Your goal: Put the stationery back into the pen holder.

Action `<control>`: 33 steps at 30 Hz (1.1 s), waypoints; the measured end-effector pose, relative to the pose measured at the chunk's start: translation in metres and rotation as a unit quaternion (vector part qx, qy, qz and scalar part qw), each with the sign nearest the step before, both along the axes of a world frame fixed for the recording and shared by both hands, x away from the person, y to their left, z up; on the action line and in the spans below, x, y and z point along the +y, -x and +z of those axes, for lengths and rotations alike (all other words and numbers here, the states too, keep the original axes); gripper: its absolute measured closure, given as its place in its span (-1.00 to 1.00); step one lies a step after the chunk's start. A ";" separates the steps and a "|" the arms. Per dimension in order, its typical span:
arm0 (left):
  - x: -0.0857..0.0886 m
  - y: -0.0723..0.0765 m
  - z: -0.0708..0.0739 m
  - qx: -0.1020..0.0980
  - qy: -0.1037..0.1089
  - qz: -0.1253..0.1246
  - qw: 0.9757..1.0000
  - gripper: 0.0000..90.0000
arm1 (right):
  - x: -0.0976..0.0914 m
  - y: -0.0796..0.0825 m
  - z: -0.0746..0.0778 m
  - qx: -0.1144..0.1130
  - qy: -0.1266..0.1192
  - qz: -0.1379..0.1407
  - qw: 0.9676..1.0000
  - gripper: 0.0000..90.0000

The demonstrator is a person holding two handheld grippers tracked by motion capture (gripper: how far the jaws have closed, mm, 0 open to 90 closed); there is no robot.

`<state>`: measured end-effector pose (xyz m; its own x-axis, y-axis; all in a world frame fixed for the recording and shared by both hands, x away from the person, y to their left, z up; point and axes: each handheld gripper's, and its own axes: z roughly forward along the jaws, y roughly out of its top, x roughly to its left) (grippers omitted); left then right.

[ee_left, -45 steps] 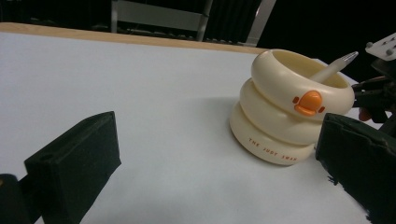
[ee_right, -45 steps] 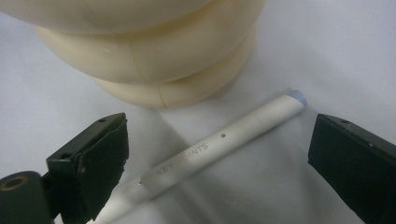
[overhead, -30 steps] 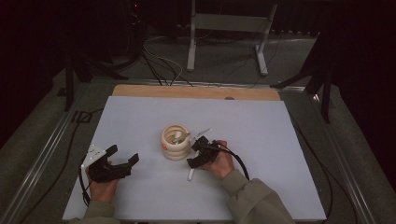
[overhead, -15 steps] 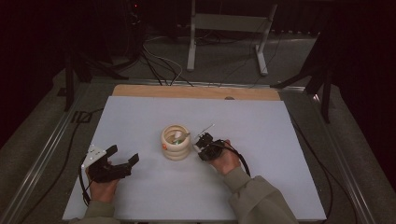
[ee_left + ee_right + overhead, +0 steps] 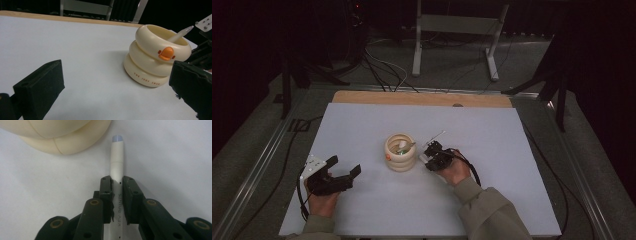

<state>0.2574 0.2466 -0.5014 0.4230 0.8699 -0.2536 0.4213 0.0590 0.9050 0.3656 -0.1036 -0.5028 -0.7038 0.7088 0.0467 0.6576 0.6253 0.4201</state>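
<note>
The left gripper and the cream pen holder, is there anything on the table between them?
Nothing: the high view shows bare white table between the left gripper and the cream pen holder.

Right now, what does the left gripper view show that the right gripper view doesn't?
Left gripper view: the cream holder's orange duck beak, a white pen leaning inside it, the table's wooden far edge, and the left gripper with jaws wide apart. Right gripper view: the right gripper shut on a white marker lying flat, blue tip toward the holder. Both share the cream ringed holder and the white tabletop.
</note>
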 end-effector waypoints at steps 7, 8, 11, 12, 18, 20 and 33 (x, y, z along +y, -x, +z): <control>0.000 0.000 0.000 0.001 -0.001 -0.001 1.000 -1.00 | -0.009 -0.003 0.000 0.013 -0.029 -0.013 0.999 0.76; 0.000 0.000 0.000 0.001 -0.001 -0.001 1.000 -1.00 | -0.010 -0.003 0.000 0.011 -0.031 -0.013 0.999 0.76; 0.000 0.000 0.000 0.001 0.000 -0.001 1.000 -1.00 | -0.012 -0.003 0.003 0.007 -0.036 -0.014 0.999 0.76; 0.000 0.000 0.000 0.002 -0.001 -0.001 1.000 -1.00 | -0.012 -0.002 0.004 0.005 -0.038 -0.014 0.999 0.76; 0.000 -0.001 -0.001 0.002 -0.002 -0.002 1.000 -1.00 | -0.016 -0.003 0.011 -0.005 -0.056 -0.023 0.998 0.76; -0.001 -0.001 -0.001 0.002 -0.003 -0.003 1.000 -1.00 | -0.017 -0.003 0.012 -0.008 -0.062 -0.025 0.998 0.76; 0.000 -0.001 -0.001 0.002 -0.002 -0.003 1.000 -1.00 | -0.017 0.001 0.031 -0.037 -0.097 -0.027 0.994 0.76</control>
<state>0.2581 0.2462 -0.5023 0.4277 0.8684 -0.2509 0.4244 0.0522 0.9040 0.3648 -0.1209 -0.4722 -0.6720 0.7280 0.1357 0.6502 0.4923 0.5787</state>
